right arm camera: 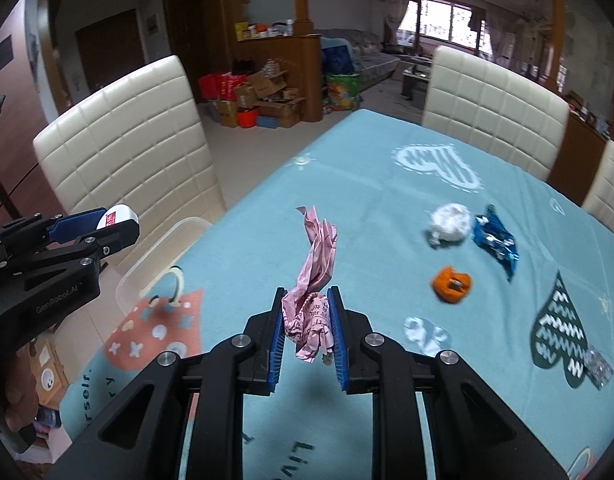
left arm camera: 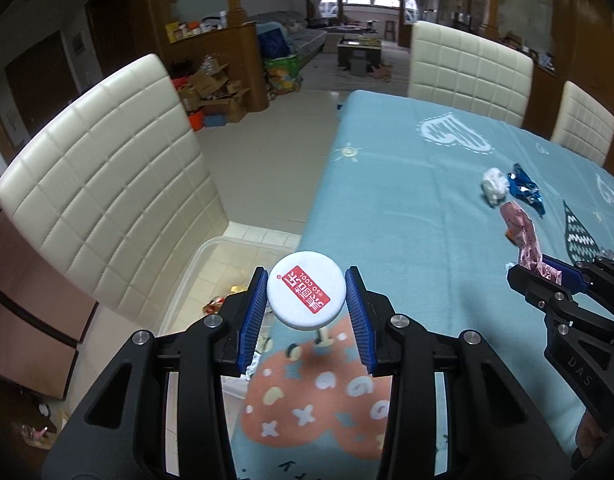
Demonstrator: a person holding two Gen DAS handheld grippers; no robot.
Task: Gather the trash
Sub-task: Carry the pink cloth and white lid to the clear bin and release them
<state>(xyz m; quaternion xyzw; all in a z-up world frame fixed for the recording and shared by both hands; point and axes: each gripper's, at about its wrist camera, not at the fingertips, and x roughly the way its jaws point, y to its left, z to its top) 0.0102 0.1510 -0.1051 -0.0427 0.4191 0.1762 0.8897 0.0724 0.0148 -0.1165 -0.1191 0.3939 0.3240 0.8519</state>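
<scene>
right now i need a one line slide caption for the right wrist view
Right gripper clamps a crumpled pink wrapper above the blue tablecloth; more trash lies beyond.

The bench's cloth [right arm camera: 367, 200] was light blue, printed with white striped hearts, a dark zigzag heart and a coral heart. The round lid [left arm camera: 306, 295] was white with a red label. The wrapper [right arm camera: 313, 280] was pink; another wrapper [right arm camera: 495, 240] shiny blue; a wad [right arm camera: 451, 220] white; a scrap [right arm camera: 451, 284] orange. Chairs [right arm camera: 119, 136] were cream, quilted in squares.
</scene>
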